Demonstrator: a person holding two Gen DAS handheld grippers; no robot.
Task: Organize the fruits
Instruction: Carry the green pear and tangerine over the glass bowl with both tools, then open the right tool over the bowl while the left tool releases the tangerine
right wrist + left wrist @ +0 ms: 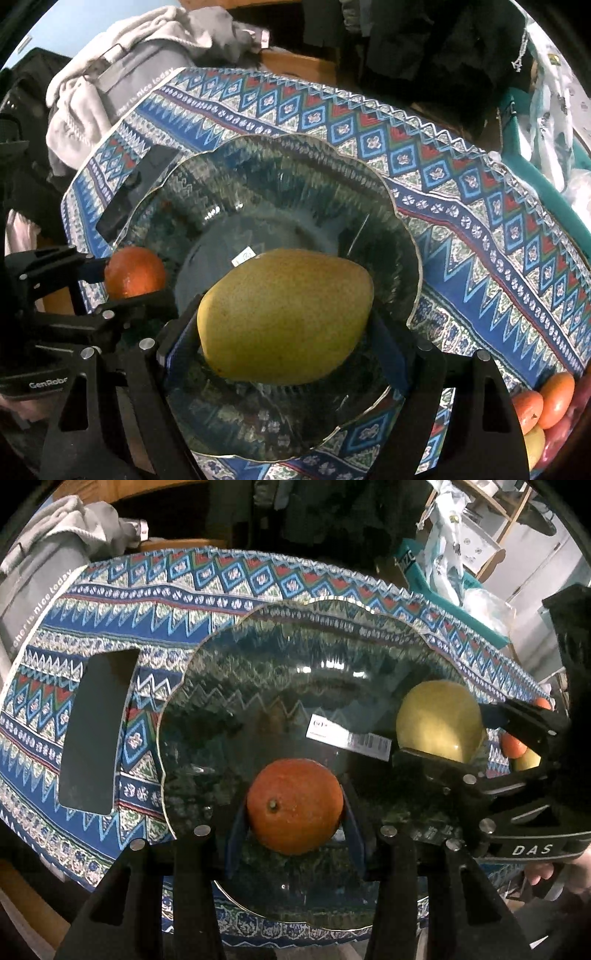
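Here, in the left wrist view, the left gripper (pixel 295 821) sits low in the middle of the frame, and its two fingers squeeze a round orange (pixel 294 805) from both sides. The orange is over the near part of a big glass plate (pixel 258 657) with a wavy edge. A white sticker (pixel 349 731) shows in the middle of the plate. The plate lies on a blue cloth (pixel 155 583) with zigzags and diamonds. A flat black phone (pixel 94 727) lies on the cloth at the left of the frame, just beside the plate. At the right of this view, the right gripper (pixel 439 731) pinches a yellow-green mango (pixel 441 720). In the right wrist view, that mango (pixel 284 317) fills the lower middle of the frame, held tight between the right gripper's fingers over the plate (pixel 402 229). The orange (pixel 135 272) shows at the left, in the left gripper's (pixel 135 275) grip. More fruits (pixel 546 410), orange and yellow ones, sit in the lower right corner. Gray clothes (pixel 122 66) are piled in the upper left, past the cloth.
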